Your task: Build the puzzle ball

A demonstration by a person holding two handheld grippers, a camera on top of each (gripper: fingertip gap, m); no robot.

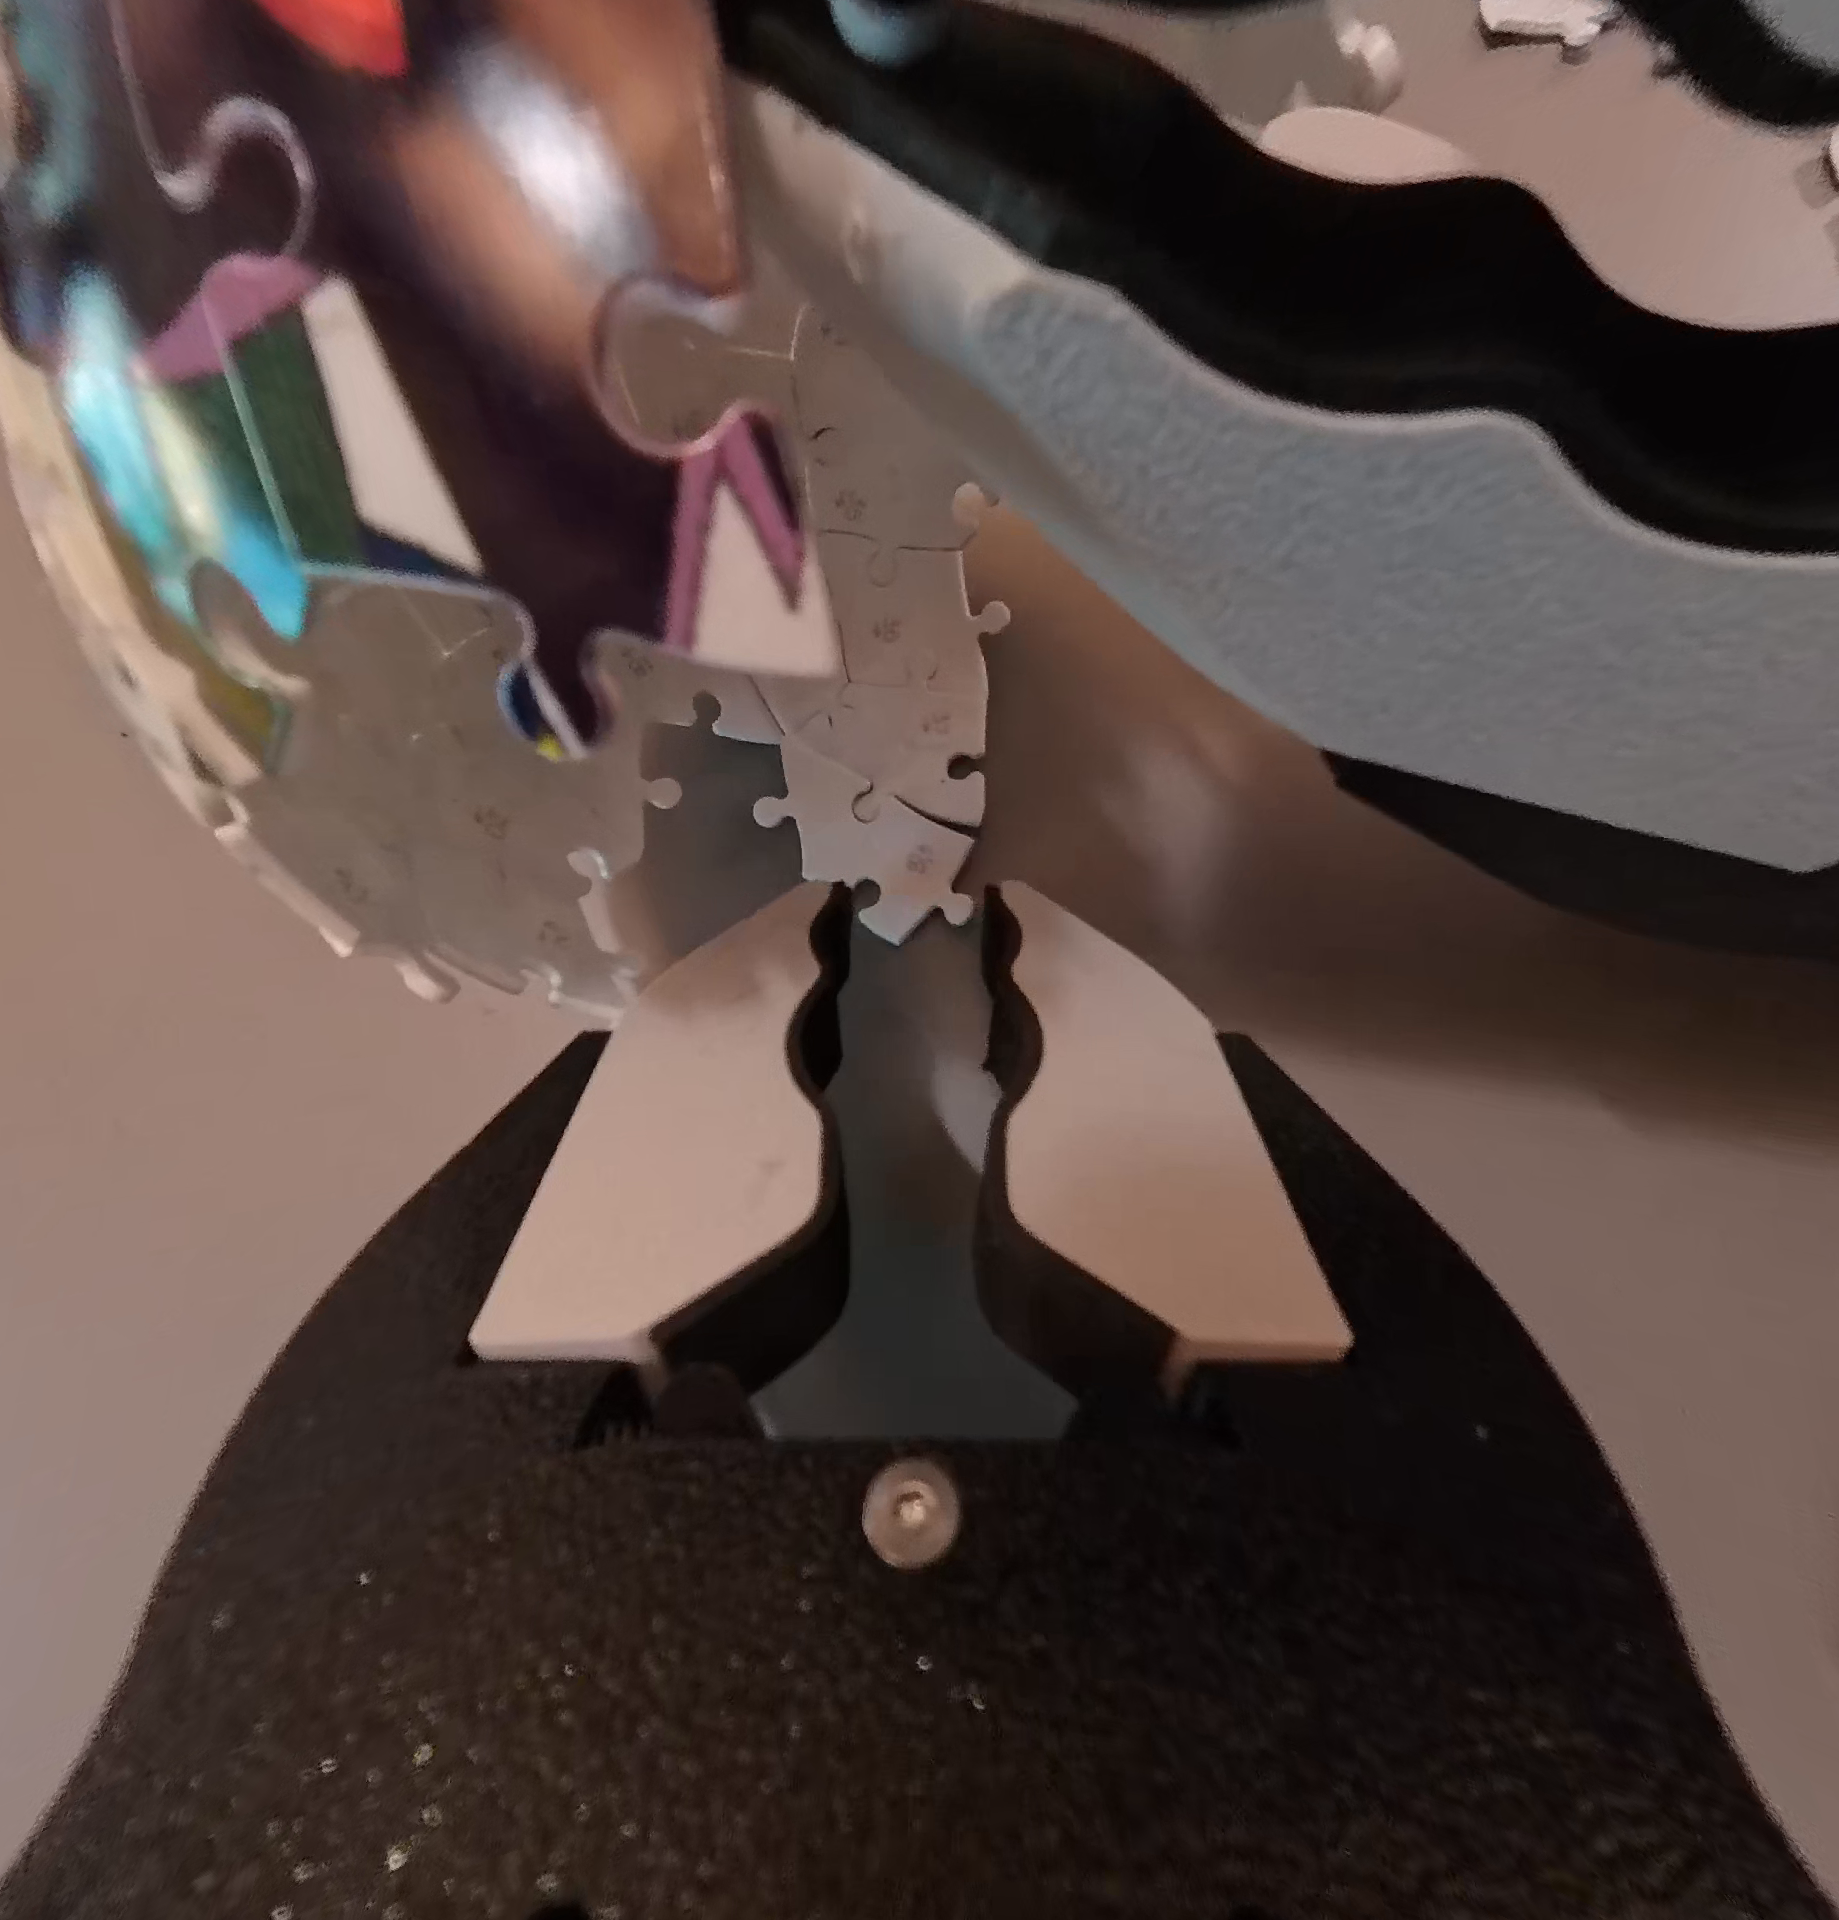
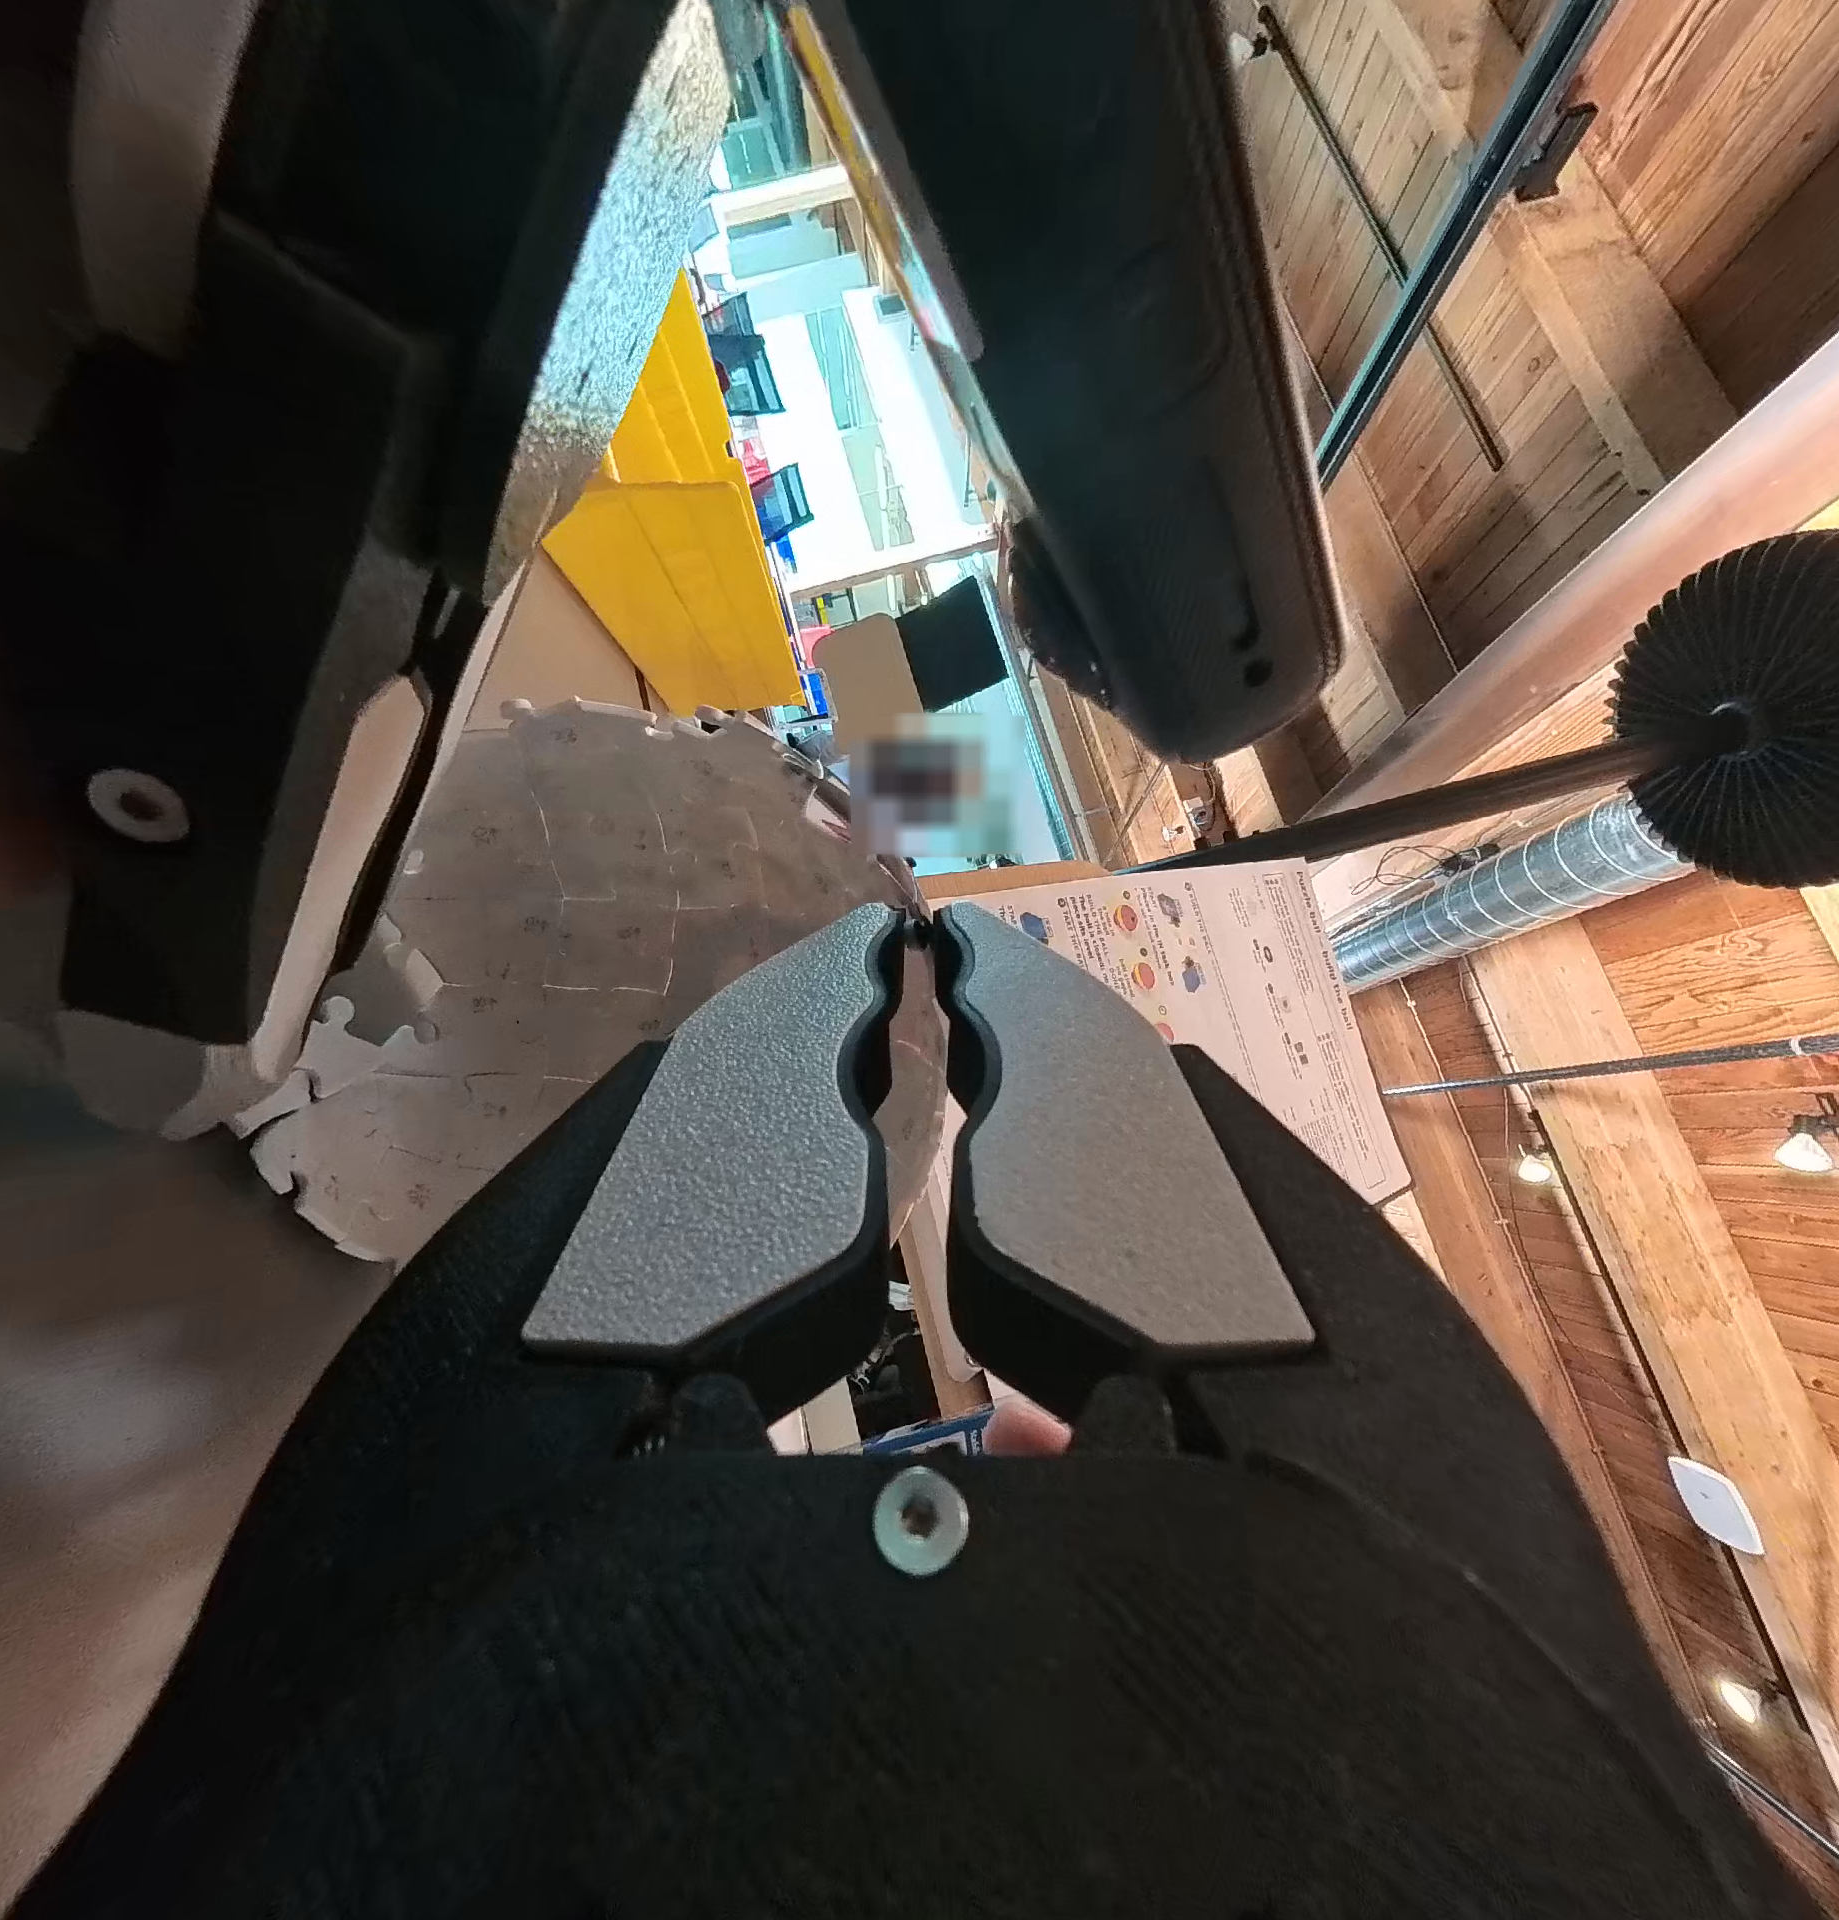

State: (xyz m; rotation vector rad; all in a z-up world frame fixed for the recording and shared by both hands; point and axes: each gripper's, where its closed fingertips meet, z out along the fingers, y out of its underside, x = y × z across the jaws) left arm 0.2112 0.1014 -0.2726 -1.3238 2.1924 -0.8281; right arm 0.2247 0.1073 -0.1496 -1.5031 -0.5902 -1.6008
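Puzzle ball edge between left gripper fingers (seemingly pinched)

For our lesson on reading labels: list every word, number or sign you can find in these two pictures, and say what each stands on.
Puzzle ball: small printed marks on the grey backs of its pieces, too small and blurred to read.
Sheet: printed lines beside small coloured pictures; I do not copy out writing, and most of it is too small to read anyway.
Nothing else shows readable text.
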